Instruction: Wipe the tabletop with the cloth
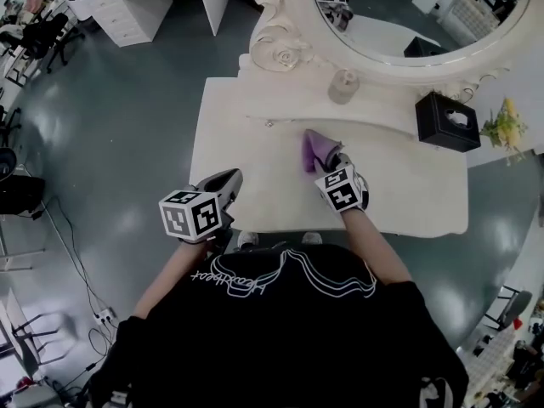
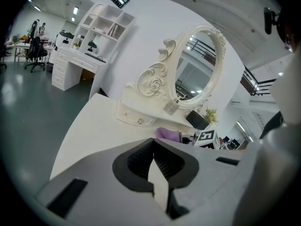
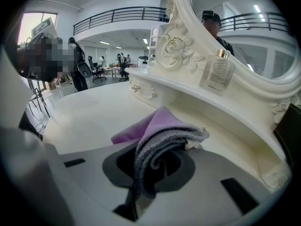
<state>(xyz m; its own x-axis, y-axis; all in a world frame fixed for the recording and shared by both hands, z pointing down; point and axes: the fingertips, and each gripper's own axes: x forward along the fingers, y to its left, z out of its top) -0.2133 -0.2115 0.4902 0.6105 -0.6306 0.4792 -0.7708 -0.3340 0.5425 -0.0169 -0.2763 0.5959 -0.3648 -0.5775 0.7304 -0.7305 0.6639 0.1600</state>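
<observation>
Right gripper (image 3: 155, 166), jaws clamped on a folded purple-and-grey cloth (image 3: 162, 126); the cloth's free end lay at the gripper's 11 o'clock, near the centre of the cream-white tabletop (image 1: 255, 172). Left gripper (image 2: 153, 161), jaws together and empty, hovered at the tabletop's 7 o'clock edge.

**Around the oval mirror**

The oval mirror (image 1: 408, 11) stands upright in a carved white frame, with a rose carving (image 1: 285, 55) at its lower left in the head view. A clear glass bottle (image 1: 343, 86) stands just in front of the mirror's lower rim. To the mirror's lower right sits a black tissue box (image 1: 448, 121), and yellow flowers (image 1: 505, 126) lie just beyond it. Under the mirror runs a shallow drawer (image 3: 143, 89) with round knobs. Well left of the mirror, a white drawer unit (image 1: 136, 7) and a black office chair (image 1: 38, 34) stand on the grey floor (image 1: 127, 117).
</observation>
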